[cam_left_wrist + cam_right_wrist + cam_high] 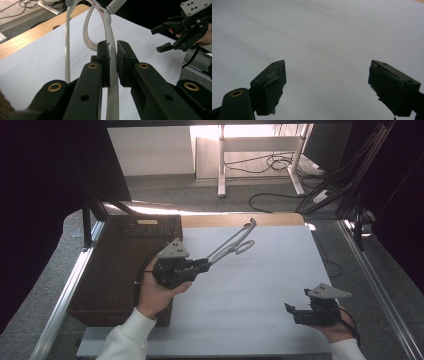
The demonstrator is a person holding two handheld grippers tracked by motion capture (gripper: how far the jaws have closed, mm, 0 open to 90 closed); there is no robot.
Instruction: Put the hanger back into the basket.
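Note:
A pair of grey metal tongs (234, 241) is held up over the white sheet (260, 285), its looped ends pointing toward the far right. My left gripper (204, 264) is shut on one arm of the tongs near their hinge end. In the left gripper view the black pads (104, 60) pinch that grey arm (111, 75), while the other arm (67, 50) hangs free at the left. My right gripper (291, 312) is low at the near right of the sheet, open, and its wide-apart fingers (273, 85) hold nothing above the white surface.
A dark brown woven basket (120, 265) stands at the left edge of the table, under my left hand. A wooden tabletop strip (240, 219) shows beyond the sheet. Metal rails (65, 295) run along both sides. Cables and a desk frame (260, 155) lie on the floor behind.

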